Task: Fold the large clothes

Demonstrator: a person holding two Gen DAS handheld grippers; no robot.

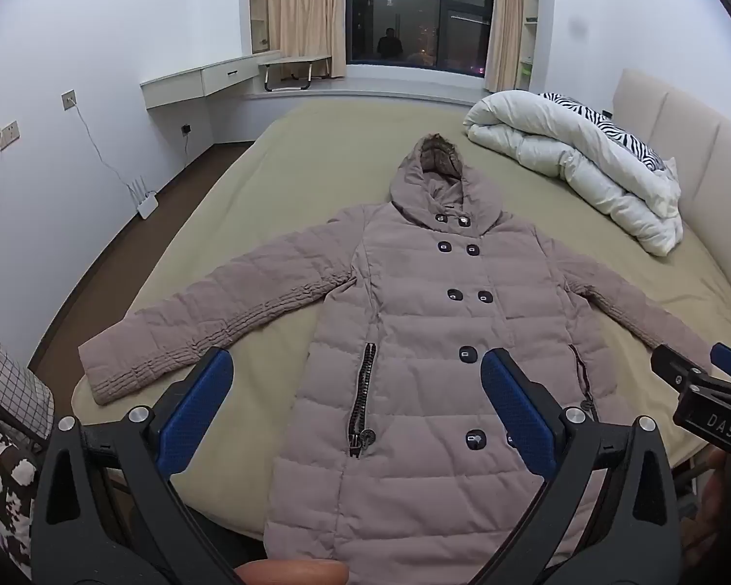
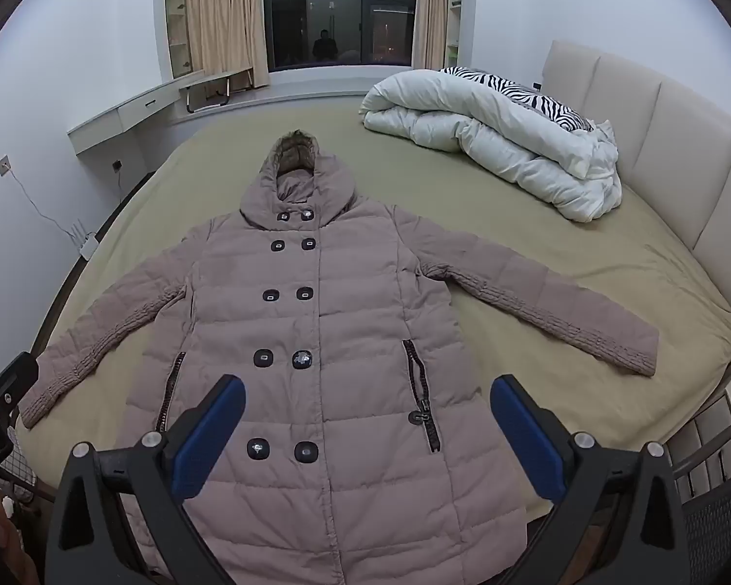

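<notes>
A mauve quilted coat (image 1: 414, 331) lies flat and face up on the bed (image 1: 292, 156), buttoned down the front with two columns of dark buttons. In the left wrist view it fills the middle of the frame: the hood (image 1: 436, 180) points to 12 o'clock, one sleeve (image 1: 209, 321) runs out toward 8 o'clock, and the other sleeve (image 1: 628, 312) runs toward 4 o'clock. The hem hangs toward 6 o'clock, at the near edge of the bed. A zip pocket (image 1: 363, 399) sits on each side of the front.

The left gripper (image 1: 355, 390) hovers over the lower front of the coat, its jaws wide apart and holding nothing; its blue pads (image 1: 195, 414) frame the lower buttons. The right gripper (image 2: 368, 409) hovers the same way in its own view, jaws wide apart and empty, above the lower front of the coat. Each gripper shows at the edge of the other's view: the right one at 4 o'clock in the left view, the left one at 8 o'clock in the right view.

A rolled white duvet (image 1: 575, 165) lies at 2 o'clock on the bed, beside the padded headboard (image 1: 682, 146), well apart from the coat. A dark window (image 1: 414, 9) with beige curtains (image 1: 302, 9) sits at 12 o'clock. A wall desk (image 1: 204, 78) is at 10 o'clock, and a white router (image 1: 146, 200) stands on the floor at 9 o'clock.
</notes>
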